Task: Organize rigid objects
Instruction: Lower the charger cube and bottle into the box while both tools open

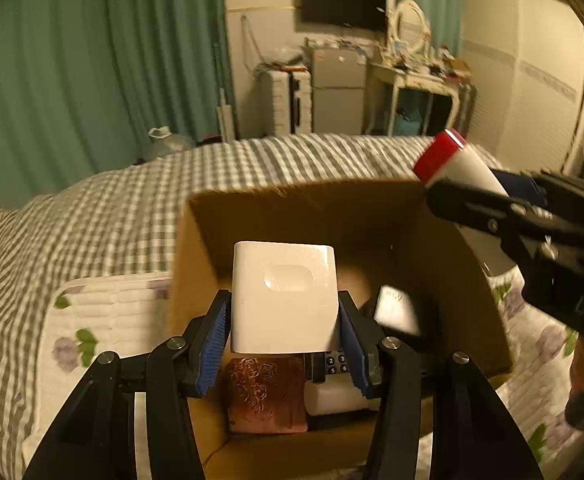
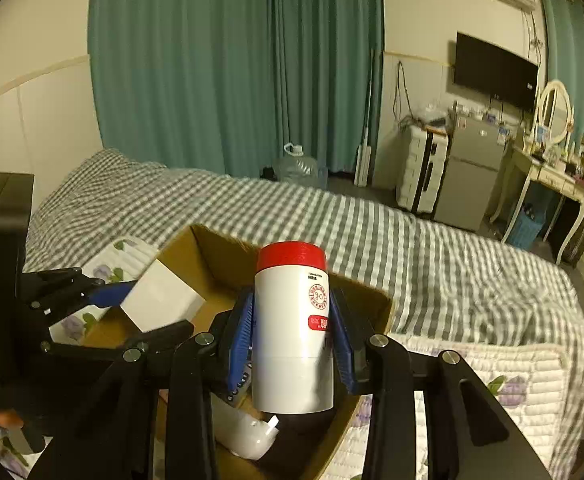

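- Your left tongs (image 1: 283, 320) are pinching the white box (image 1: 283, 296) between their blue pads, holding it over the cardboard box (image 1: 372, 208) on the bed (image 1: 91, 216).
- Your right tongs (image 2: 292, 332) are pinching the red-capped white bottle (image 2: 292, 328) upright, at 3 o'clock of the white box, above the cardboard box's edge.

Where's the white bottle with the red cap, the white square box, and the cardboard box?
White red-capped bottle (image 2: 292, 320): right wrist view, label.
White square box (image 1: 283, 296): left wrist view, front face.
Brown cardboard box (image 1: 312, 216): left wrist view, far wall.
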`<state>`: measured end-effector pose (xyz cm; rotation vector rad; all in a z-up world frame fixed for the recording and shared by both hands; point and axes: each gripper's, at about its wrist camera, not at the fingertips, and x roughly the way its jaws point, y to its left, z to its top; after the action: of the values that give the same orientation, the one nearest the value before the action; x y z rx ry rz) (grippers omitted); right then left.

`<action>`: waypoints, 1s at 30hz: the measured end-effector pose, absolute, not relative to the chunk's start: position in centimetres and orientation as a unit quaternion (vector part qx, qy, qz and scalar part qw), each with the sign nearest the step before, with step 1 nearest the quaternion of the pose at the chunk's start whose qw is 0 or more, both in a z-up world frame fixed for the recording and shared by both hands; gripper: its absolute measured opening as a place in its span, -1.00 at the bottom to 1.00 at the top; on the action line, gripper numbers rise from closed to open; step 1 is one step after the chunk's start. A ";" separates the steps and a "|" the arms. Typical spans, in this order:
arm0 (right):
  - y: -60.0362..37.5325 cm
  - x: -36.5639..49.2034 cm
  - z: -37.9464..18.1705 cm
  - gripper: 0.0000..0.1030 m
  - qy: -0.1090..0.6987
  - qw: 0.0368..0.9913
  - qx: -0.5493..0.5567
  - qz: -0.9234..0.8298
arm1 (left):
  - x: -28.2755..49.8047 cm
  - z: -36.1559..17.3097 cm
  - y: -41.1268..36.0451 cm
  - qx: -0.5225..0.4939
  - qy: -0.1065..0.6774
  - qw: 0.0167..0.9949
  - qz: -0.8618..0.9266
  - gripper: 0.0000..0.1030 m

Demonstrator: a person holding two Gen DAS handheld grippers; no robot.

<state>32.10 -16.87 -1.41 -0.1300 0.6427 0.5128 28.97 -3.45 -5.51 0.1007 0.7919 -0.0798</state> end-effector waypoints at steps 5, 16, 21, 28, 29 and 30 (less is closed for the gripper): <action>-16.4 32.4 -2.5 -0.31 0.321 0.909 -0.082 0.252 | 30.0 -6.6 -3.3 0.059 0.379 0.924 -0.014 0.06; -15.2 34.2 -3.3 -0.31 0.304 0.903 -0.149 0.264 | 28.7 -3.7 -1.1 0.030 0.357 0.933 0.011 0.08; -15.7 35.0 -4.7 -0.25 0.313 0.897 -0.142 0.278 | 28.5 -3.8 -1.1 0.027 0.361 0.932 0.004 0.08; -18.9 31.8 -1.9 0.44 0.281 0.923 -0.081 0.249 | 26.8 -3.6 -1.0 0.005 0.370 0.929 0.004 0.17; -19.3 30.9 -1.6 0.47 0.275 0.926 -0.076 0.248 | 26.2 -3.4 -1.0 0.002 0.370 0.929 0.003 0.20; -19.7 29.9 -1.3 0.50 0.271 0.927 -0.073 0.250 | 25.6 -3.3 -1.1 -0.001 0.369 0.929 0.001 0.21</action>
<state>29.94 -19.66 -1.29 -0.1488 0.5560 0.5118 25.58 -1.07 -3.25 -0.0010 0.7560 0.0021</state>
